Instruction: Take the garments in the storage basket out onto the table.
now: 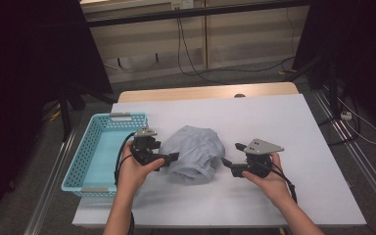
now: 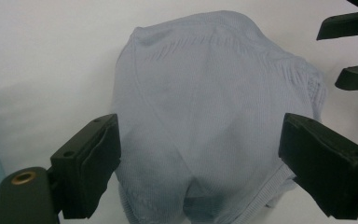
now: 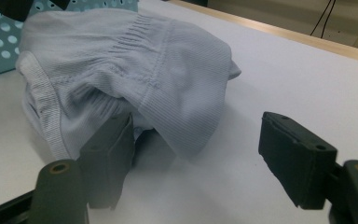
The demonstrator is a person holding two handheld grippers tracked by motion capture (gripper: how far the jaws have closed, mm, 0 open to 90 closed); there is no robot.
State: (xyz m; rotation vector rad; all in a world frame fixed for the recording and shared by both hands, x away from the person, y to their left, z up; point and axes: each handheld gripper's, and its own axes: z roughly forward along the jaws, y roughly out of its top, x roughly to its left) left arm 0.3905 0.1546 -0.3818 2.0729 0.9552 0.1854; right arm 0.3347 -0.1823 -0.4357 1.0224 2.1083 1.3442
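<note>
Garment (image 3: 135,70) edge, perhaps over one right-gripper jaw.

Garment (image 1: 194,152) mid-table (image 1: 293,127) (basket (image 1: 90,161) at left edge), between grippers.

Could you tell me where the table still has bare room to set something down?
The white table is bare beyond the crumpled garment and right of the right tongs. The basket is empty. It is crowded between the left tongs and the garment.
</note>
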